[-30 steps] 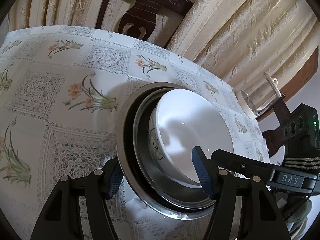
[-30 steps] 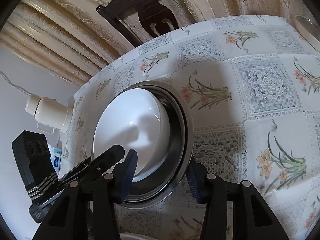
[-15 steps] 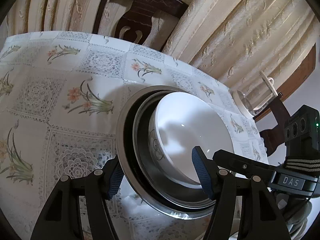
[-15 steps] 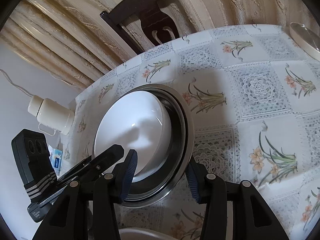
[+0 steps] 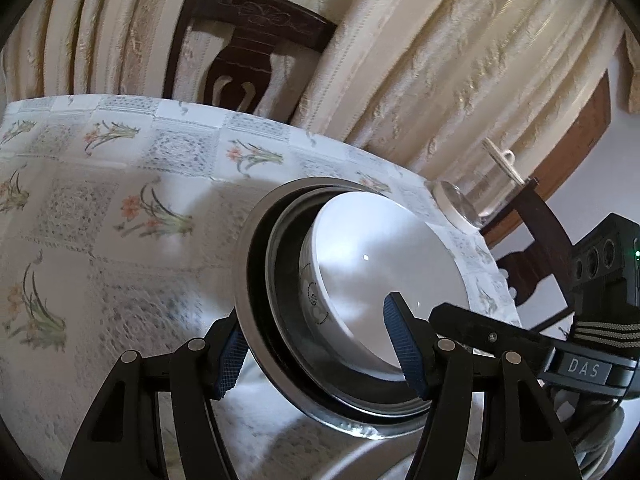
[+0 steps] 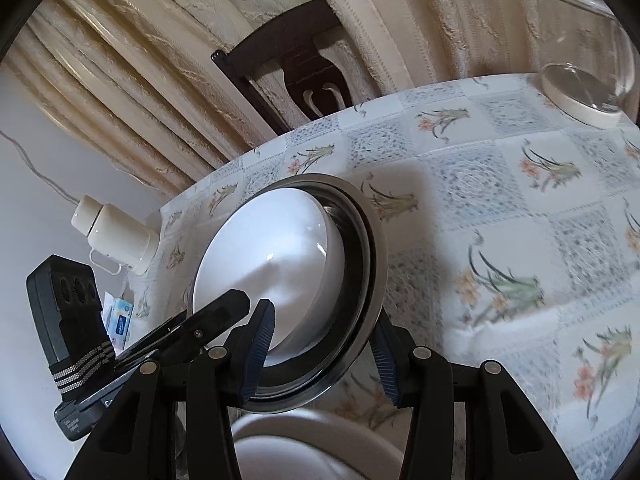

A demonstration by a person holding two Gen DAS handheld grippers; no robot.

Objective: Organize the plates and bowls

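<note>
The left gripper (image 5: 318,350) has its jaws clamped across the near rim of a steel bowl (image 5: 256,280), one pad outside the metal wall and one inside, against the white bowl (image 5: 384,256) nested in it. The pair hangs tilted above the flowered tablecloth (image 5: 100,208). To the right, the right gripper (image 6: 324,354) grips the opposite rim likewise, with a white plate (image 6: 312,446) just below it.

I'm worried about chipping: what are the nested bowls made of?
The outer bowl looks like stainless steel: grey brushed rim, dark mirror-like inside. The white bowl in it looks like glazed ceramic: glossy, sharp highlights, printed pattern on its side; melamine can't be ruled out.
</note>
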